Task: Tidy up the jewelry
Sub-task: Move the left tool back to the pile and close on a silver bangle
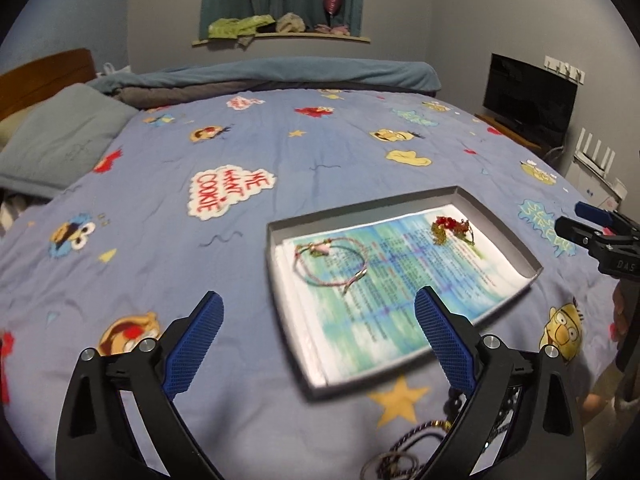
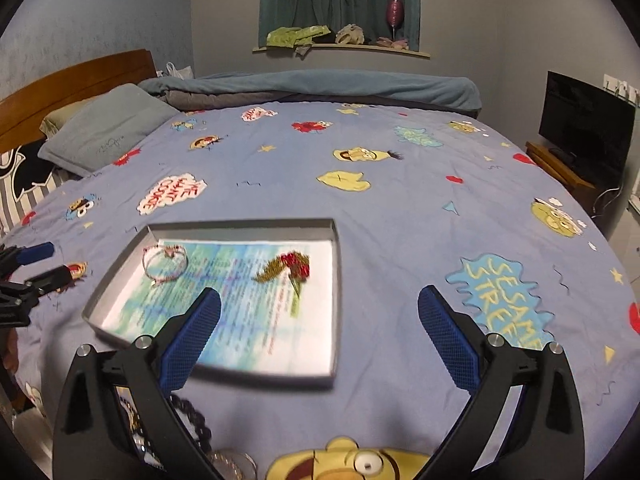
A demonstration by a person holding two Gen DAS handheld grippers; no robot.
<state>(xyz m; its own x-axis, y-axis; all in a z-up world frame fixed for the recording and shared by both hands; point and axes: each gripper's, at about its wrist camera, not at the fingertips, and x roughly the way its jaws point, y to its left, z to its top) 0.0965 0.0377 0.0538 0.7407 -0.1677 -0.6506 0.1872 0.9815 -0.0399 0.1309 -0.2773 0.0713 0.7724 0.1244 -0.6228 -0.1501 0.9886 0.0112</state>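
Both held above the cartoon-printed blue bedspread [image 1: 160, 208], left gripper [image 1: 318, 336] and right gripper [image 2: 320, 332] spread wide, pinching nothing. Already lying apart in the shallow grey cardboard tray [image 1: 496, 224]: a thin pink cord bracelet [image 1: 330, 266] and a red-and-gold beaded piece [image 1: 452, 230]. Still loose at the near edge, a tangle of dark beaded chains and cords [image 1: 416, 440] (partly hidden behind the fingers). Probably light, limp, snag-prone; best pinched on a single strand.
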